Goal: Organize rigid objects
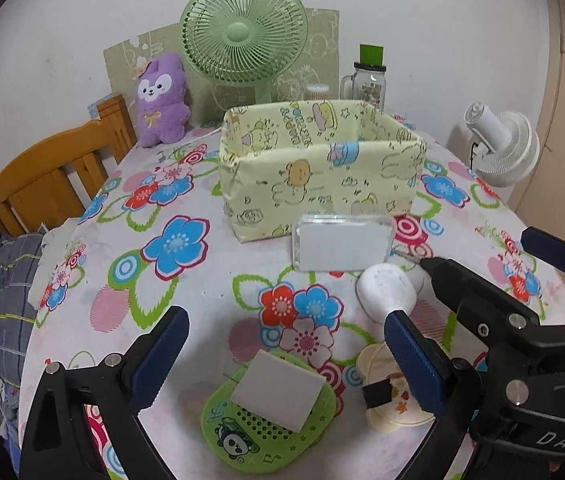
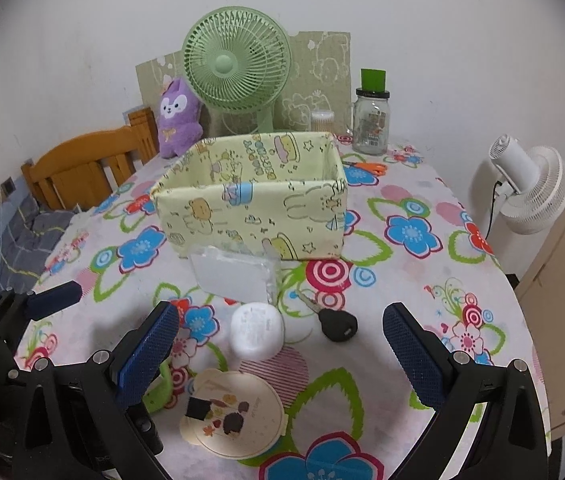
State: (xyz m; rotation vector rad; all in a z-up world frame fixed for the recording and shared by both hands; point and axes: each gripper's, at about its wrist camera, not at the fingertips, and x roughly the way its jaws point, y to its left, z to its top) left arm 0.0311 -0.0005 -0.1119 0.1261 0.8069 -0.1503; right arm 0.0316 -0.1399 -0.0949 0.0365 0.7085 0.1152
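The left claw (image 1: 286, 354) hangs spread wide and empty above the desk's (image 1: 202, 304) near edge, over a green panda-print case (image 1: 270, 432) with a white card (image 1: 280, 390) resting on it. Just right lies a cream round compact (image 2: 234, 412). The right claw (image 2: 282, 344) is likewise fully released, touching nothing, with a white oval case (image 2: 256, 330) and black key (image 2: 332, 322) between its fingers. Beyond them, a clear plastic box (image 2: 236, 274) leans against the empty yellow fabric bin (image 2: 250, 208) at the desk's middle.

Green desk fan (image 1: 244, 34), purple plush toy (image 1: 161, 100), glass jar (image 2: 370, 122), white fan (image 2: 530, 184), wooden chair (image 1: 48, 172), possibly orange scissors (image 2: 367, 167)
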